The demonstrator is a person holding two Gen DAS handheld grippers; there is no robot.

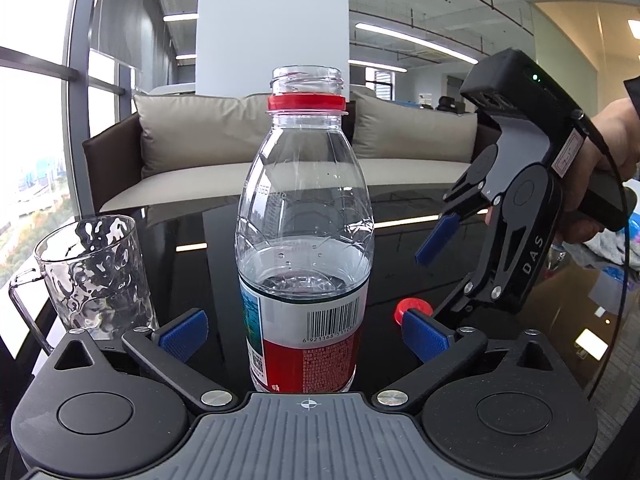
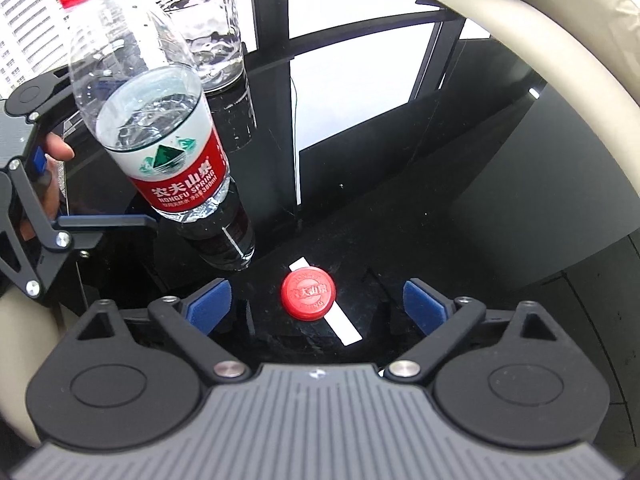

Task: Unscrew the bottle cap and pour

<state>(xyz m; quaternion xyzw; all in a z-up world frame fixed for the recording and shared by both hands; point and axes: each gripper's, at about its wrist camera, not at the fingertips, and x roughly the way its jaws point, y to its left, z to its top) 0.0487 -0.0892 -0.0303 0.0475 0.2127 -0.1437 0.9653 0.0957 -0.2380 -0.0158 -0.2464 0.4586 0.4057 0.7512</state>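
Note:
A clear water bottle (image 1: 304, 216) with a red and white label stands upright on the black glass table, its mouth open, about half full. It stands between the open fingers of my left gripper (image 1: 304, 332), which do not touch it. The bottle also shows in the right wrist view (image 2: 160, 128). The red cap (image 2: 307, 294) lies on the table between the open fingers of my right gripper (image 2: 318, 304), untouched. In the left wrist view the cap (image 1: 408, 310) lies right of the bottle, under my right gripper (image 1: 424, 276). An empty textured glass (image 1: 96, 276) stands left of the bottle.
The black glass table (image 2: 400, 208) is glossy and reflective. A beige sofa with cushions (image 1: 200, 148) stands behind it. Cloth and small items (image 1: 600, 256) lie at the table's right. A window (image 1: 28, 160) is at the left.

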